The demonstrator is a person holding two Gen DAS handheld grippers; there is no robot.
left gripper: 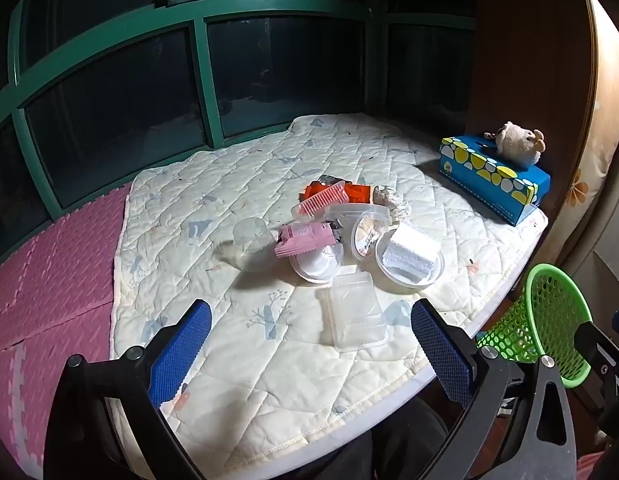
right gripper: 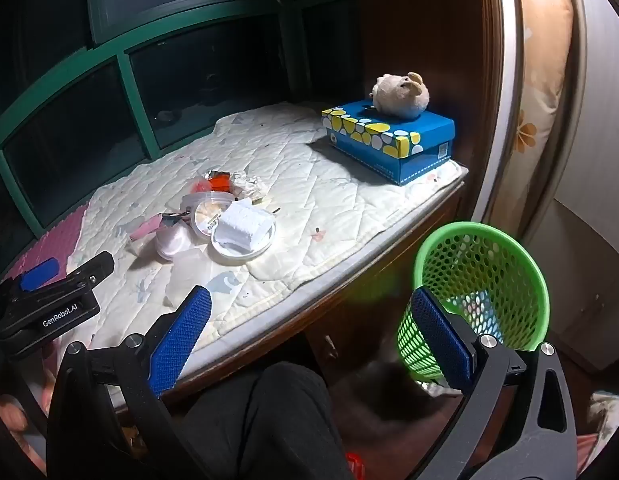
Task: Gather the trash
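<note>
A pile of trash lies on the quilted mat (left gripper: 245, 364): a clear cup (left gripper: 251, 236), a pink wrapper (left gripper: 303, 238), a white bowl holding white foam (left gripper: 409, 260), a round tub (left gripper: 365, 234), orange packaging (left gripper: 333, 194), crumpled foil (left gripper: 393, 200) and, nearest, a clear clamshell box (left gripper: 355, 316). My left gripper (left gripper: 311, 312) hovers open in front of the pile, nothing between its fingers. My right gripper (right gripper: 309, 300) is open beyond the mat's edge, its right finger in front of the tilted green mesh basket (right gripper: 477, 284). The pile (right gripper: 229, 224) lies to its upper left.
A blue tissue box (left gripper: 493, 172) with a plush toy (left gripper: 515, 142) on top stands at the mat's far right corner. Pink foam tiles (left gripper: 49, 280) lie to the left. A green-framed window (left gripper: 205, 80) runs behind. A person's dark-clad legs (right gripper: 269, 412) are below the ledge.
</note>
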